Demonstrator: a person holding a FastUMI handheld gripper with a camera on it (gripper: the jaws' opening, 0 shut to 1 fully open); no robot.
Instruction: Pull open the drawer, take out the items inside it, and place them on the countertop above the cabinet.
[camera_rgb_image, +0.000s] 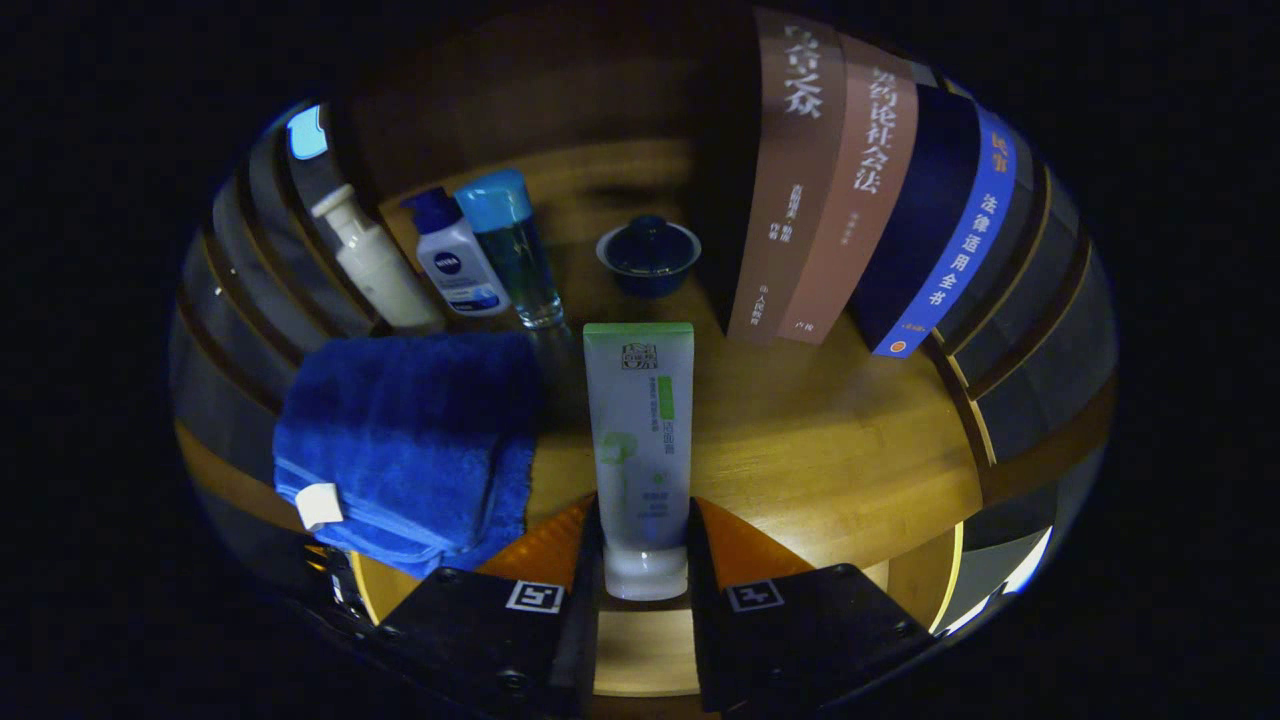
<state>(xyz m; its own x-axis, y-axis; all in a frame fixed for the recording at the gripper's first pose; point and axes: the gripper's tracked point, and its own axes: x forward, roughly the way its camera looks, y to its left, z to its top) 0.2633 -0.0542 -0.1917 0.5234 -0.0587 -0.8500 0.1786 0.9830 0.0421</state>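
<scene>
Gripper (645, 545) fingers clamp white-green tube (640, 440) over countertop (830, 450); blue towel (410, 440) beside.

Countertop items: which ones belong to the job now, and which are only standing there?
Job:
- gripper, shut on the white-green tube
- wooden countertop

Lying about:
- blue towel
- pump bottle
- lotion bottle
- blue-capped bottle
- lidded blue bowl
- books

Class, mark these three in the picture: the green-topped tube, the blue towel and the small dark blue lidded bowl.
Tube (640, 440): gripper view, middle of its white body, cap end gripped between the jaws.
Blue towel (410, 430): gripper view, folded top surface.
Lidded bowl (648, 252): gripper view, its lid.
</scene>
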